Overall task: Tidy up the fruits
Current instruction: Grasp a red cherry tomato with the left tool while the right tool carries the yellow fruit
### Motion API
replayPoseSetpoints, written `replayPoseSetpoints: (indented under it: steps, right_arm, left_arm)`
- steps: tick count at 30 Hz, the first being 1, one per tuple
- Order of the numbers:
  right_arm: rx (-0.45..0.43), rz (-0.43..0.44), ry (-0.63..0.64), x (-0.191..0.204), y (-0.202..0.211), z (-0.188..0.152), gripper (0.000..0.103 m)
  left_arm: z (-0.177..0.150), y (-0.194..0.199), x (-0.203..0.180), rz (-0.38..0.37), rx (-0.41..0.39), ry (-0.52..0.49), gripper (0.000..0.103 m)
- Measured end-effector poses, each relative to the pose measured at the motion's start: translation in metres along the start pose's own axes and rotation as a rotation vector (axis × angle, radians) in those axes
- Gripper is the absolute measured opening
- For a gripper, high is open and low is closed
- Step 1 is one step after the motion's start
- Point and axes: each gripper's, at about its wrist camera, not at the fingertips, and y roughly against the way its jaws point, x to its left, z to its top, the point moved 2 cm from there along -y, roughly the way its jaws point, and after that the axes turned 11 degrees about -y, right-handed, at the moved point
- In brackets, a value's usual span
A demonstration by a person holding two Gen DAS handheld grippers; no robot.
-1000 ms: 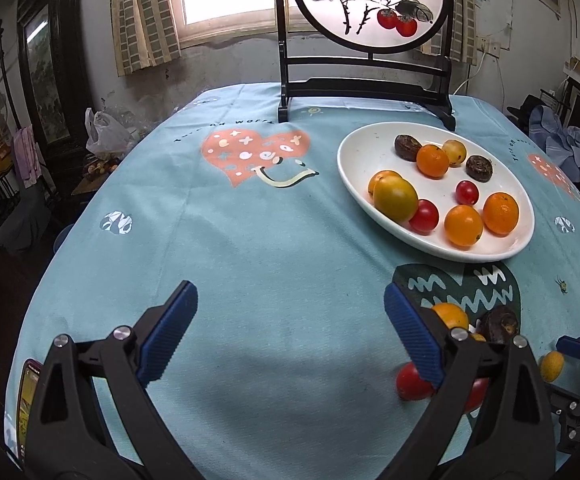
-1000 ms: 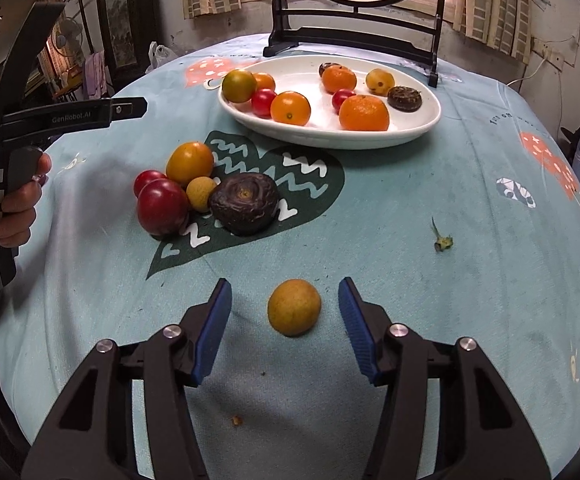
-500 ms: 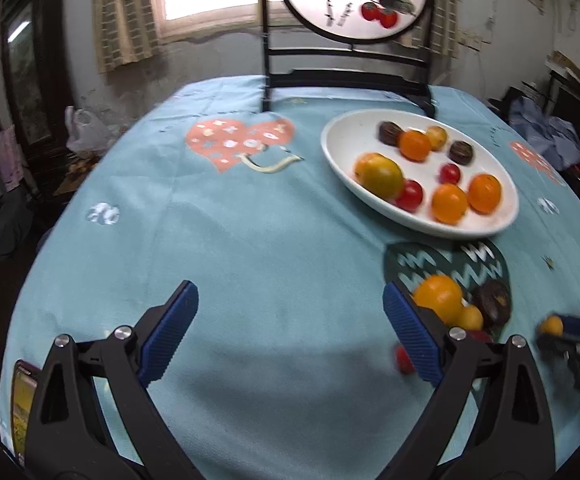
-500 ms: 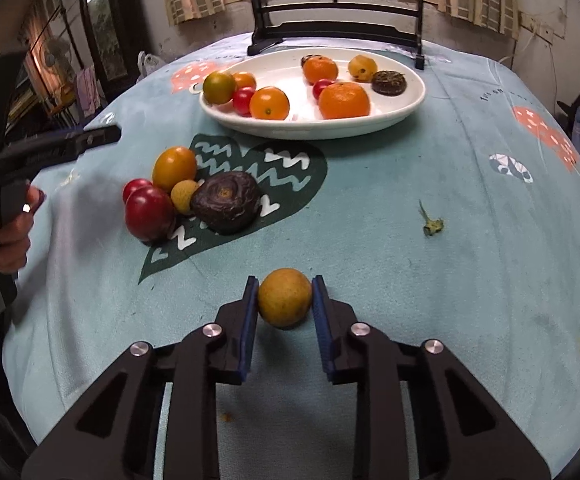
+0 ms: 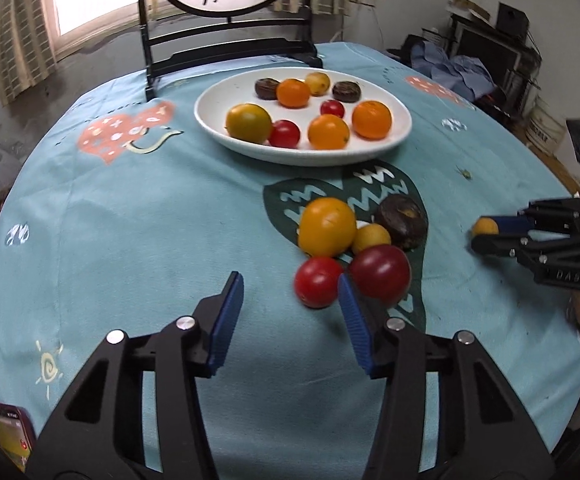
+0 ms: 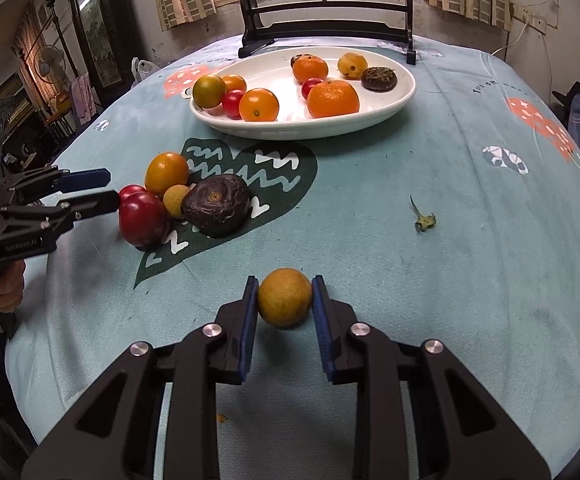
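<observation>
Yellow-brown fruit (image 6: pixel 285 297) pinched in right claw (image 6: pixel 285 300), low over bench (image 6: pixel 470 240). White plate (image 6: pixel 404 92) at 12 o'clock. Lift clear, carry over rim, release gently in bare spot. Left claw (image 5: pixel 290 312) spread, red tomato (image 5: pixel 318 282) just beyond tips.

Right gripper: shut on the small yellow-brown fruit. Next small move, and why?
Probably lift it straight up, then carry it toward the white oval plate. The right gripper has both blue pads against the small round yellow-brown fruit, which sits low over the teal tablecloth. The plate lies ahead, and the loose fruit cluster, including the dark wrinkled fruit, lies left of that path.
</observation>
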Motion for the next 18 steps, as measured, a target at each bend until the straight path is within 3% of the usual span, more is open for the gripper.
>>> replayPoseSetpoints:
  steps: [8,14,18]
  right_arm:
    - [0.001,-0.001,-0.006,-0.001,0.000,0.001,0.027]
    - [0.001,-0.002,-0.012,-0.001,0.000,0.001,0.027]
    - [0.000,0.000,-0.017,-0.002,0.000,0.001,0.027]
  left_arm:
    - [0.005,-0.010,-0.003,-0.034,0.004,-0.049,0.045]
    - [0.010,-0.025,0.002,-0.142,0.041,-0.041,0.045]
    - [0.013,-0.033,-0.004,-0.154,0.058,-0.048,0.043]
